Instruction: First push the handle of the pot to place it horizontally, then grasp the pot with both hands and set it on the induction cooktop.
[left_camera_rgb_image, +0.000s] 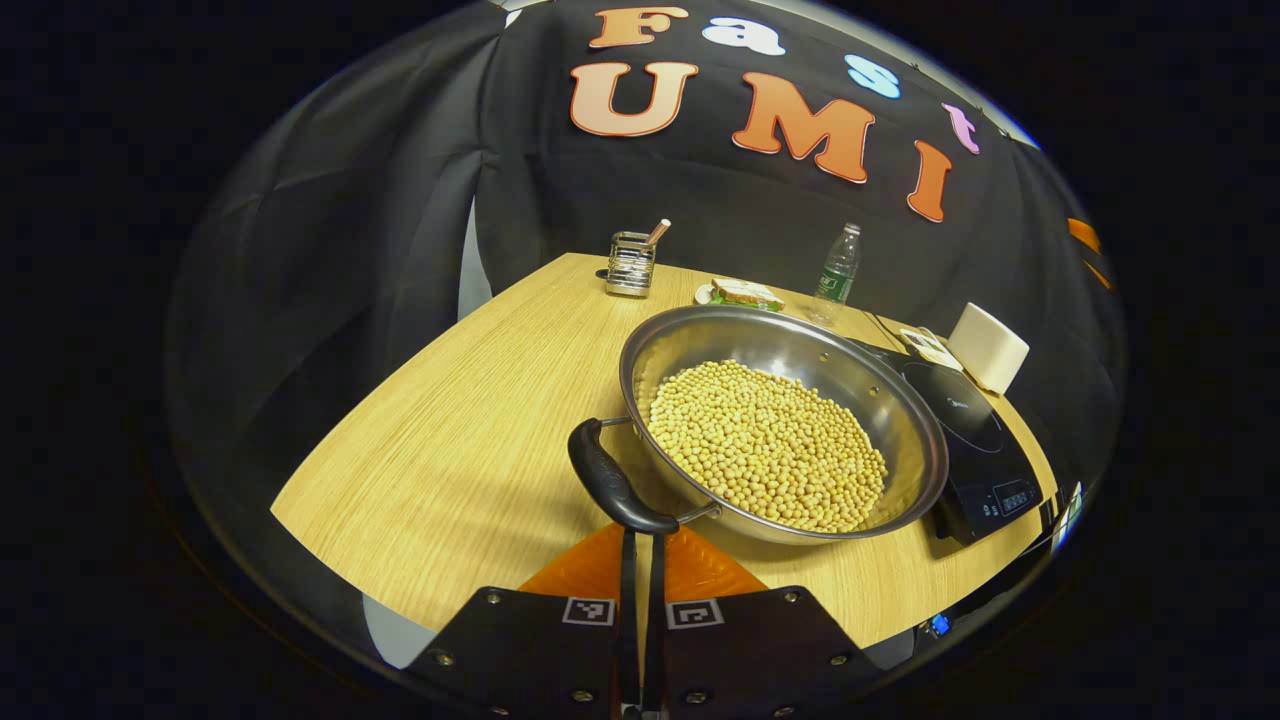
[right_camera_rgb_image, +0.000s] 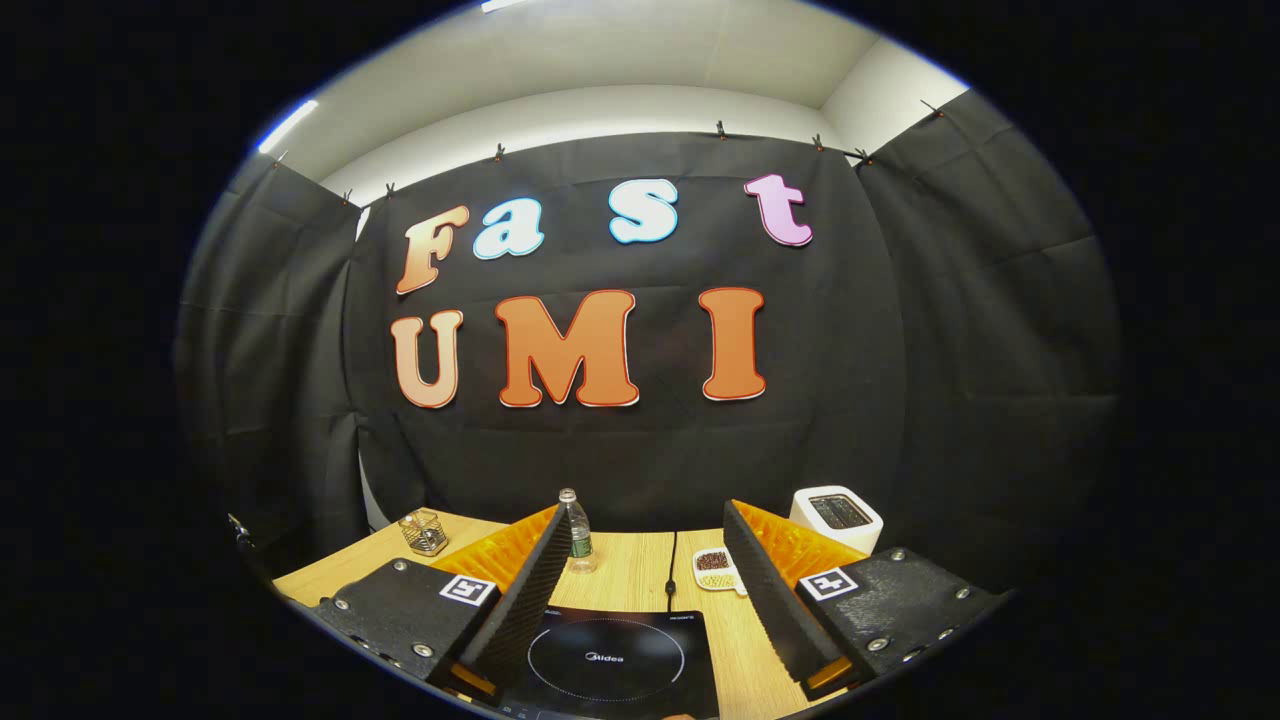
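Observation:
A steel pot (left_camera_rgb_image: 880, 400) full of yellow beans (left_camera_rgb_image: 765, 445) stands on the wooden table (left_camera_rgb_image: 450, 450) in the left gripper view. Its black loop handle (left_camera_rgb_image: 608, 477) faces me. My left gripper (left_camera_rgb_image: 641, 535) is shut, with its fingertips right at the near end of that handle and nothing between them. The black induction cooktop (left_camera_rgb_image: 975, 450) lies just right of the pot, its edge partly hidden behind the pot. In the right gripper view my right gripper (right_camera_rgb_image: 648, 520) is open, held above the cooktop (right_camera_rgb_image: 610, 655), with nothing between its fingers.
At the back of the table are a wire utensil holder (left_camera_rgb_image: 630, 263), a plate with a sandwich (left_camera_rgb_image: 745, 293), a water bottle (left_camera_rgb_image: 838, 270) and a white toaster (left_camera_rgb_image: 988, 347). A small dish (right_camera_rgb_image: 715, 568) and a cable (right_camera_rgb_image: 672, 570) lie behind the cooktop.

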